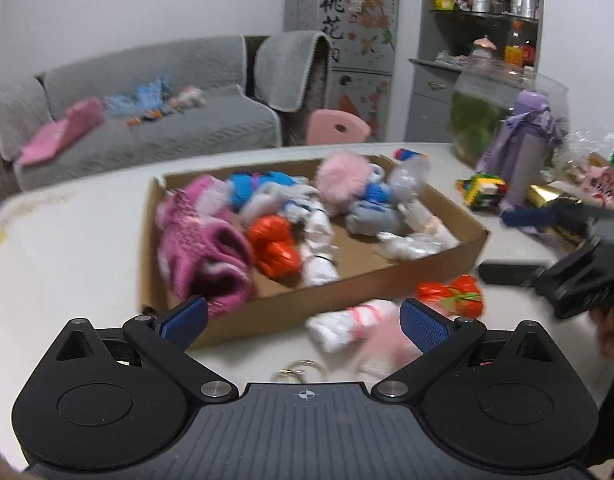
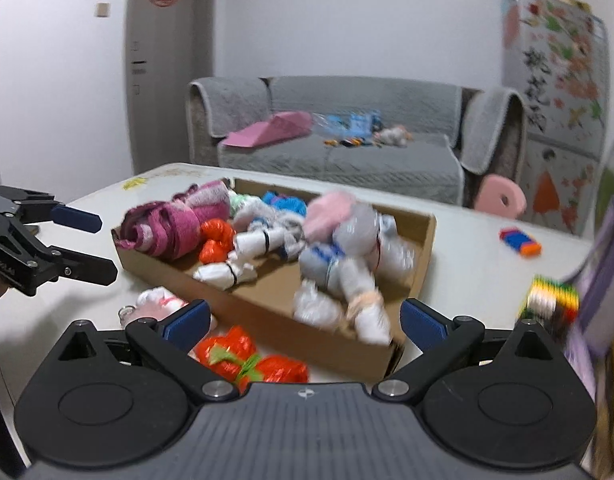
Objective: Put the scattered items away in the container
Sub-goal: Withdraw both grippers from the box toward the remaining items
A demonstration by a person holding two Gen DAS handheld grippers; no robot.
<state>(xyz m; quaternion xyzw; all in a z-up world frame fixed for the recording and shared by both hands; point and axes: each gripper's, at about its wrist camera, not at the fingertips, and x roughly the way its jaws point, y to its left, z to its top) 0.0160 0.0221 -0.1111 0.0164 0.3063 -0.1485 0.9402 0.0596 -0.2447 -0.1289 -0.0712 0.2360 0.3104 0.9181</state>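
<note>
Sofa (image 2: pixel 339 132) and flowered fridge (image 1: pixel 347 20) back a white surface (image 1: pixel 67 248), where the cardboard box (image 1: pixel 435 258) sits mid-surface, heaped with a pink knit (image 1: pixel 203 240), white bundles and a pink pom-pom toy (image 2: pixel 331 208). Only the left view shows the purple bottle (image 1: pixel 527 148) toward the far right corner. Just outside the box's near wall lie an orange bundle (image 2: pixel 247 360) and a pink-white roll (image 1: pixel 347 320). Left gripper (image 1: pixel 303 320) and right gripper (image 2: pixel 303 320) both stand spread wide, pinching nothing.
</note>
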